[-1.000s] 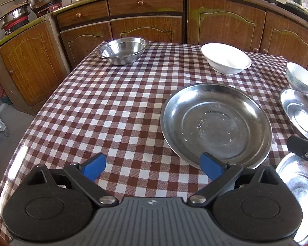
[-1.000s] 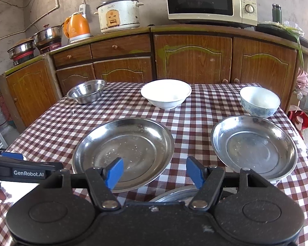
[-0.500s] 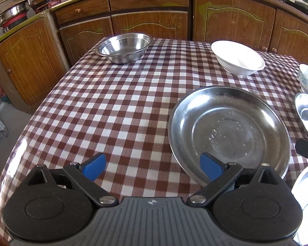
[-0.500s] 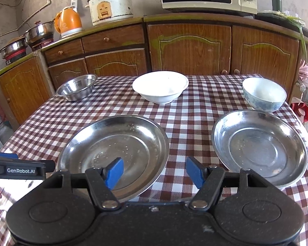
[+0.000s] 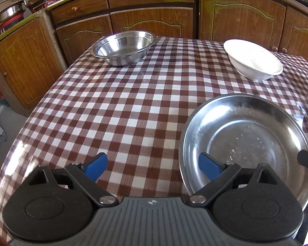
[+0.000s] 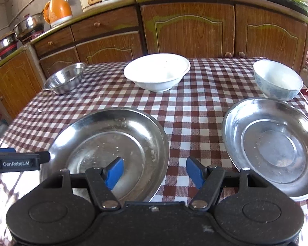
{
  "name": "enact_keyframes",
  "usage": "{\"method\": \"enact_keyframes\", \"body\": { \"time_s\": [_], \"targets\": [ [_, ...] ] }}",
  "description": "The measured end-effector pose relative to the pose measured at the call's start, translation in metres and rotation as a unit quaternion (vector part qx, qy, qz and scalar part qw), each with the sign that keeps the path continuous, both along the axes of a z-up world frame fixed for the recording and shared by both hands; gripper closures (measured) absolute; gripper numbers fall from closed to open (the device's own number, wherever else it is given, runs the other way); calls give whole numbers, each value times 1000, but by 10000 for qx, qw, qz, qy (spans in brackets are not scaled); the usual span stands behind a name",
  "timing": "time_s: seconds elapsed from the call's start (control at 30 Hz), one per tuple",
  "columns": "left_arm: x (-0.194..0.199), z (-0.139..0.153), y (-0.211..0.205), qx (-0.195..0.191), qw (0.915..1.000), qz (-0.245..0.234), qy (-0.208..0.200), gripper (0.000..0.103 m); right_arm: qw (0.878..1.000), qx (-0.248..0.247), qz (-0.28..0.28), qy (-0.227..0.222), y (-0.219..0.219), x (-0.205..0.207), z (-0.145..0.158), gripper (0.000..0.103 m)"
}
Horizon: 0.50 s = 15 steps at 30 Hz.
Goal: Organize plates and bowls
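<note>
Both grippers hover low over the checked desk (image 5: 133, 94), jaws wide and holding nothing: left gripper (image 5: 153, 164) at the big steel plate's (image 6: 113, 137) left rim, right gripper (image 6: 154, 171) at its right rim.

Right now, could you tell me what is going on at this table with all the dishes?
A person holds a gripper in each hand over a checked table, sorting plates and bowls. Both the left gripper and the right gripper are open and hold nothing. Each hangs at the near rim of the large steel plate, one at each side. A second steel plate lies to its right. The steel bowl, the white bowl and the patterned bowl stand apart along the far edge.
</note>
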<state>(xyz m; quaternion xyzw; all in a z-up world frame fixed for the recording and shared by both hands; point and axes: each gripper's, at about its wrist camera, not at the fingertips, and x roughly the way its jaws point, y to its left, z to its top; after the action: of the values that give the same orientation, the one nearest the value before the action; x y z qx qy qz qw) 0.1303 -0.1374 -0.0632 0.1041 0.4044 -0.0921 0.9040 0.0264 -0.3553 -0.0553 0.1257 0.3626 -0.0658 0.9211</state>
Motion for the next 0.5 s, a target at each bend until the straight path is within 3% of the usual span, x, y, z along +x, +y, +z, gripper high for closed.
{"method": "enact_keyframes", "body": {
  "time_s": [0.23,0.43,0.5],
  "targets": [
    [13,-9,-5,-29,9999,-90,102,20,9997,150,32,183,-4,15,-12,23],
    [20,-15,-8,-271,9990,-232,271,33,9993,259,52,249,-5,25,-19,23],
    [21,-14,-9,-347,9986,-295,280,43,9993,265,78,267,-3,28,-21,23]
  ]
}}
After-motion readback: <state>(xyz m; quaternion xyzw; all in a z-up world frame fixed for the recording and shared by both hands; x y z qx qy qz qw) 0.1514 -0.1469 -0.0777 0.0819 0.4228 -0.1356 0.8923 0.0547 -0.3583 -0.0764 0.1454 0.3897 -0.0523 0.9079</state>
